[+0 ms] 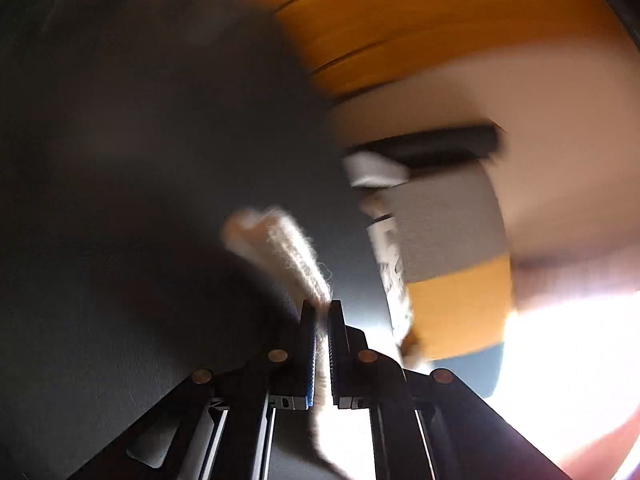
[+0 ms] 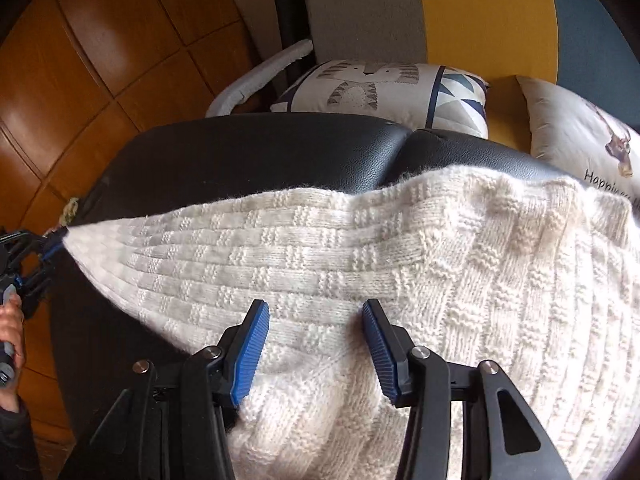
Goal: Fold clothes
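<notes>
We hold two tools. Our left tool (image 1: 321,344) is pinched on a corner of the one sweater (image 2: 360,264); our right tool (image 2: 316,344) is spread, its blue pads (image 2: 250,354) resting on the knit. The sweater lies cream and basket-woven over a black seat (image 2: 248,152). Beyond the right tool sit two pillows (image 2: 384,94), wood floor (image 2: 80,60) to its left.

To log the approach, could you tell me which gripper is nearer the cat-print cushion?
Probably right. The right gripper hovers open over the white knitted sweater, facing the cat-print cushion; the left gripper pinches the sweater's far left corner.
</notes>
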`<state>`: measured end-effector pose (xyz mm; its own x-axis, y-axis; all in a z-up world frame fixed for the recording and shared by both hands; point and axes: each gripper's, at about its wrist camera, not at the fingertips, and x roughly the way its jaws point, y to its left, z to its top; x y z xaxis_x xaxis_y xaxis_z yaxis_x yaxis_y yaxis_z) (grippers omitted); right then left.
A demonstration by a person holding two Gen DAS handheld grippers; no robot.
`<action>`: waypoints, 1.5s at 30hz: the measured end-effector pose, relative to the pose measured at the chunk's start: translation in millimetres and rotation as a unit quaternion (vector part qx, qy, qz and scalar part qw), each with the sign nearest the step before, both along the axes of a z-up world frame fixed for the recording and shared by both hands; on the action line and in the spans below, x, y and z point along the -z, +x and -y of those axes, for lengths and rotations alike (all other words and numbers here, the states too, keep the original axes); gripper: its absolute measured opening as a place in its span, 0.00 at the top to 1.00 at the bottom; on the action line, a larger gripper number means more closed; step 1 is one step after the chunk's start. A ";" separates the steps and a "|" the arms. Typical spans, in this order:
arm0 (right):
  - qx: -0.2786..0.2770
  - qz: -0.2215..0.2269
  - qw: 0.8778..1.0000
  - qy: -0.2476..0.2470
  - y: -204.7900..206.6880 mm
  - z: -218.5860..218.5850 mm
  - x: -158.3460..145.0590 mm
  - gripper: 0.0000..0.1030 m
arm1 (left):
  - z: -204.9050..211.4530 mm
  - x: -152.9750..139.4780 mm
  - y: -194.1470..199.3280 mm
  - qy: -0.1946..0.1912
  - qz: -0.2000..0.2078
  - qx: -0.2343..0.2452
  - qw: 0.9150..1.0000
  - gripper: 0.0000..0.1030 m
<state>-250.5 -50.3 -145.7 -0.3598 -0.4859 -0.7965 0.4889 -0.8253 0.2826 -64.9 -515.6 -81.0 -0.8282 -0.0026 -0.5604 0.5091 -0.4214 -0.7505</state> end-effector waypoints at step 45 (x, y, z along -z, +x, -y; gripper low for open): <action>0.060 -0.004 0.998 -0.005 3.0 -79.0 -20.5 0.52 | -144.9 3.3 -73.0 -0.122 0.070 0.227 0.964 0.63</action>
